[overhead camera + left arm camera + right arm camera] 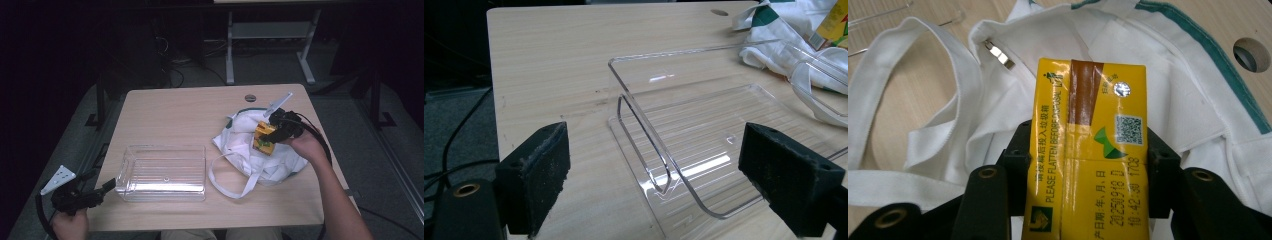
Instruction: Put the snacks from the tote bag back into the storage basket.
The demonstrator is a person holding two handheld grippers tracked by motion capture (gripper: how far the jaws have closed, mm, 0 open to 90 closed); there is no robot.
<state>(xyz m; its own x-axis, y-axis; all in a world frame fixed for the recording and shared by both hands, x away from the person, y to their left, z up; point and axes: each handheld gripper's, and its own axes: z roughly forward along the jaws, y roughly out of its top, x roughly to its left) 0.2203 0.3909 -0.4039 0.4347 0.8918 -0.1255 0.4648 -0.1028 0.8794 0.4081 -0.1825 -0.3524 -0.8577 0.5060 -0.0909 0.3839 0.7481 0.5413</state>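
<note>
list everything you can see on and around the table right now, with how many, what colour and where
Drink carton: one, yellow and brown, clamped in the right tongs above the bag.
Cloth bag: one, white with green trim, right half of table.
Plastic tray: one, clear, front left of table.
Table: one, light wood, with a round hole near its far edge.
Left tongs: one, black, open, at the tray's left end.
Right tongs: one, black, shut on the carton.
</note>
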